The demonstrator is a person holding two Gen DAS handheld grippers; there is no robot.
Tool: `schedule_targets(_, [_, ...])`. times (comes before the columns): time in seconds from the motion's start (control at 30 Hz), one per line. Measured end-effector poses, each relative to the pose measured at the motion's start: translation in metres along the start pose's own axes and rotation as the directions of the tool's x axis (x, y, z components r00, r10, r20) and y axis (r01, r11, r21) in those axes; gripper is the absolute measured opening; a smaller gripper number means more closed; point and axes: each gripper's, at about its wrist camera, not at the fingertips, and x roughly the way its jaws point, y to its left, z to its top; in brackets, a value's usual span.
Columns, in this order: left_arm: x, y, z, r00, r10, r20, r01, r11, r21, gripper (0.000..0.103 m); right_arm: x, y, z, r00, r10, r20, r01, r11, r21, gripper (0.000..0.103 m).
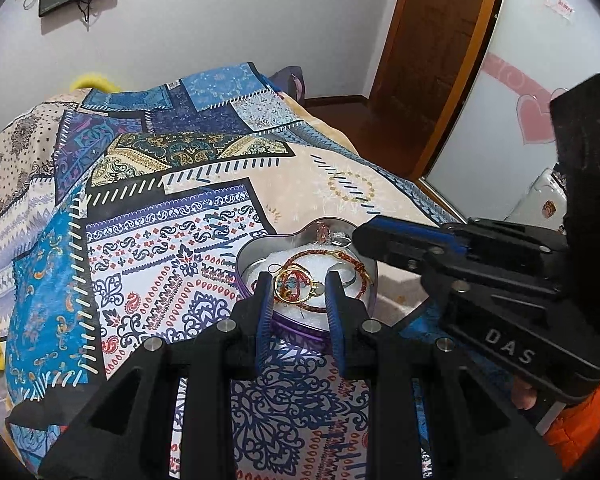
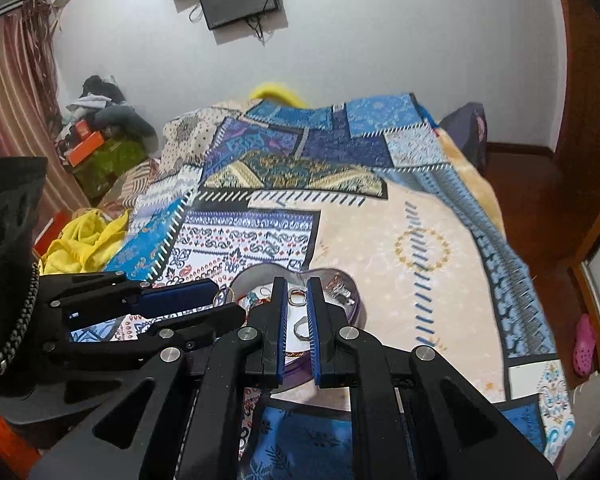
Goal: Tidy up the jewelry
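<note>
Hovering low-centre over heart-shaped tin (image 1: 244,264), left gripper (image 1: 299,292) spread around gold ring (image 1: 290,286); right gripper (image 2: 298,300) narrowly parted, silver ring (image 2: 297,300) between fingertips, contact unclear.

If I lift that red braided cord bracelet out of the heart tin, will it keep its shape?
Probably not: the red braided bracelet looks like thin cord, so it should droop. It overlaps the gold ring charm, so it may snag. Likely very light.

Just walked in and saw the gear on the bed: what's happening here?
A person holds two grippers over a heart-shaped tin on the quilt. The left gripper is open above a red cord bracelet and gold ring inside. The right gripper hangs open over the tin; neither holds anything.
</note>
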Motion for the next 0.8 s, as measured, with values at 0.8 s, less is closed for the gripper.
schedule_targets(0.8, [-0.051,-0.002,0.01,0.996,0.016,0.091,-0.015,1.0,-0.011,0.026,-0.045,-0.005,0.015,0.999,0.007,0.038,-0.009,0.999,0.051,0.022])
